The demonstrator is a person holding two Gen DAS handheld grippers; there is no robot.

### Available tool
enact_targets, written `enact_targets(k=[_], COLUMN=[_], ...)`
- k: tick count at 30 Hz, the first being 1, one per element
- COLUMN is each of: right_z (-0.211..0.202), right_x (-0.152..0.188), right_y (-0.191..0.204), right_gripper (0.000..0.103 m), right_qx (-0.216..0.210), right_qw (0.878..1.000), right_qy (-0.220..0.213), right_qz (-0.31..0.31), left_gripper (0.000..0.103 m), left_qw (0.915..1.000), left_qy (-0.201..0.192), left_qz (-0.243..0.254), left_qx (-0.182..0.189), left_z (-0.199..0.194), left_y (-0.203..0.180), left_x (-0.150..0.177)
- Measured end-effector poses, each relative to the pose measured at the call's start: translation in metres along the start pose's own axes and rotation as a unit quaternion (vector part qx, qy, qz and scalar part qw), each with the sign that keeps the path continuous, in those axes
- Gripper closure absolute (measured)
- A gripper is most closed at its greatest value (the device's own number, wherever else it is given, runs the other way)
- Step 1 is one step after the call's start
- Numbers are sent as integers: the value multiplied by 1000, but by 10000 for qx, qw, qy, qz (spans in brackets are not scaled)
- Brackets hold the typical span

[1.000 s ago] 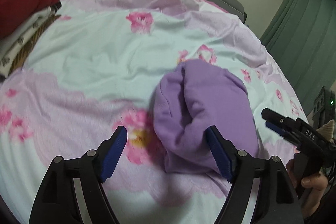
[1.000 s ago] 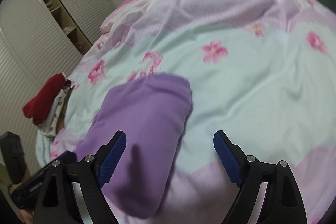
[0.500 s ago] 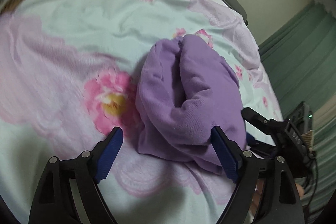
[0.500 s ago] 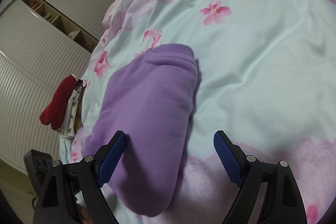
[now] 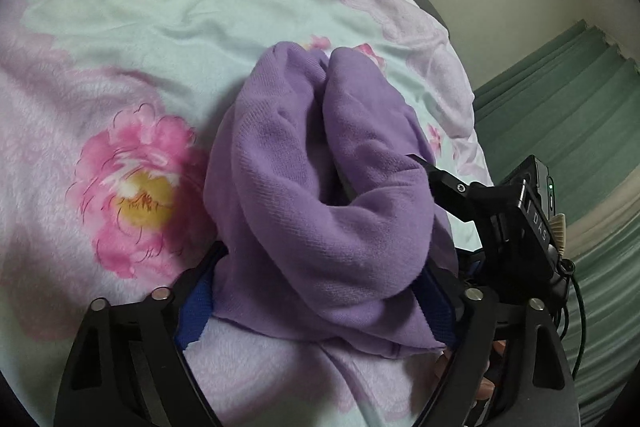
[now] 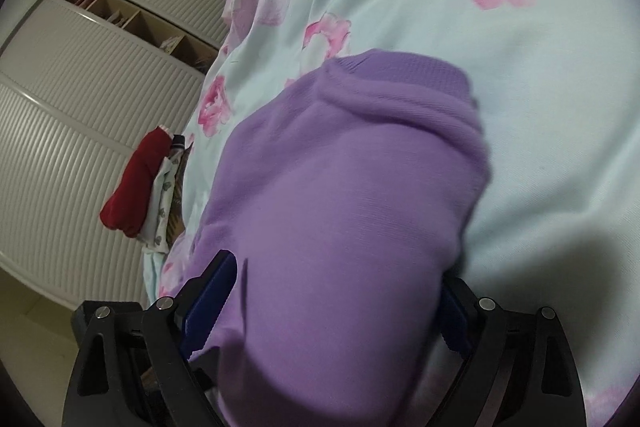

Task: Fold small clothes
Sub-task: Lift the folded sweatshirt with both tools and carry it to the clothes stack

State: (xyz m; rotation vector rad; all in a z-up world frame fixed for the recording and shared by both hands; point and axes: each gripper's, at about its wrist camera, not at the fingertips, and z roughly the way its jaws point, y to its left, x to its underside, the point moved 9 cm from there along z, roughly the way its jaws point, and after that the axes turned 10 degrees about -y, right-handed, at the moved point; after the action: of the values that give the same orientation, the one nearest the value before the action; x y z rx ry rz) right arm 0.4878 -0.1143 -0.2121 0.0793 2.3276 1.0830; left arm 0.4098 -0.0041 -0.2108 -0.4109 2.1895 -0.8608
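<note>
A folded purple knit garment lies in a bundle on the flowered bedspread. My left gripper has its blue pads on either side of the bundle's near end, jaws wide, fabric filling the gap. My right gripper straddles the other end of the same garment, its blue pads against the cloth on both sides. The right gripper's black body shows in the left wrist view at the garment's right edge.
A stack of folded clothes with a red piece on top sits at the far edge of the bed near a white slatted wardrobe. Green curtains hang beside the bed.
Both grippers have moved forward onto the purple garment, so its ends now fill the gaps between the pads. The jaws have narrowed against the cloth.
</note>
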Motion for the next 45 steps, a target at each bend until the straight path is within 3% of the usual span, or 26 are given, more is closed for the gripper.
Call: enact_targets(k=[1,3,5,9,25,35,39,45], right_z=[-1,-6,-14,-26,-76,-66,-45,4], right_x=[0,-1,-1,2,-6,-9,-13,-28], right_y=[2,-3,-4,9,84,149,192,286], right_gripper=[21,45,56,63,65,65,65,65], right_qx=[-3,-34,-261,-272,-457,-666,-804,-1186], right_qw=[10000,9998,9987,9987,9961,9937,9924,9875], right_qy=[-20,-77,-159,-290,-739,-841,-788,-720], right_qz=[12,169,411,334,-115,-324,-488,-748], left_gripper=[30,39,45,50,51,51,51,51], left_qw=[10000,10000,9999,9994,9962,9931,9907,9825], left_qy=[-13,-32,-41,-109,-528,-889,-1145,-1698], left_qz=[6,9,111,324,648,750,725,750], left_qx=[20,75,72,34,223,174,90,-145], left_z=[-2,-6,-11,-27,-97,-149,-178,-241], left_y=[0,1,-3,-13,-46,-33,-16,20], left_x=[-1,-3,-4,-7,-47,-92,-127,-211])
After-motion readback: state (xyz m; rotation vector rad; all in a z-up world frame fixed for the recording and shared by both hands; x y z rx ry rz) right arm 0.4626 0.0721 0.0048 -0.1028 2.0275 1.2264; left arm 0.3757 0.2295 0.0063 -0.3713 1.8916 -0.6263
